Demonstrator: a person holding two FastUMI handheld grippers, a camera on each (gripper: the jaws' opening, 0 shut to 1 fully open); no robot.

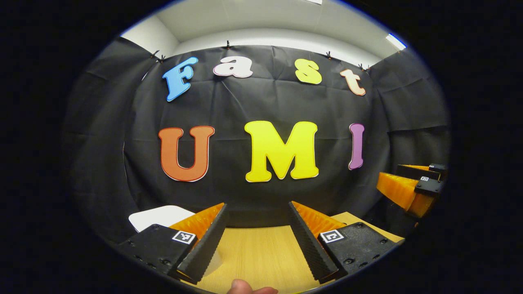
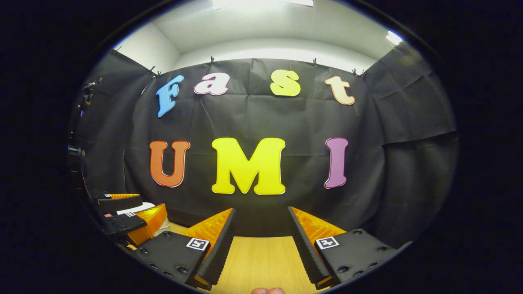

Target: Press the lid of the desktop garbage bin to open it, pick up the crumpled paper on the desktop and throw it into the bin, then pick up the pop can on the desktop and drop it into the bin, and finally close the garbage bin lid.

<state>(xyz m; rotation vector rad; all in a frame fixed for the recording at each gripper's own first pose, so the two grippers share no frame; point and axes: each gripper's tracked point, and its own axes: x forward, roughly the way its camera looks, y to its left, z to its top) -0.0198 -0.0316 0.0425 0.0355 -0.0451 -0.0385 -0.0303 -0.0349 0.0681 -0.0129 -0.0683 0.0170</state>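
Bin lid (image 1: 161, 217), a white rounded slab, lies low on the wooden tabletop (image 1: 261, 253) just left of the left tongs (image 1: 257, 220), which gape released; the right tongs (image 2: 261, 224) are likewise spread, holding nothing. Pressing well likely means lowering one fingertip squarely onto the lid. Square coded markers sit on the fingers; nothing readable.

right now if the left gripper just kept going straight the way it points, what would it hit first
Probably the booth's black cloth wall. The left gripper is open, with bare wooden table between its fingers and nothing standing ahead; depth is unclear.
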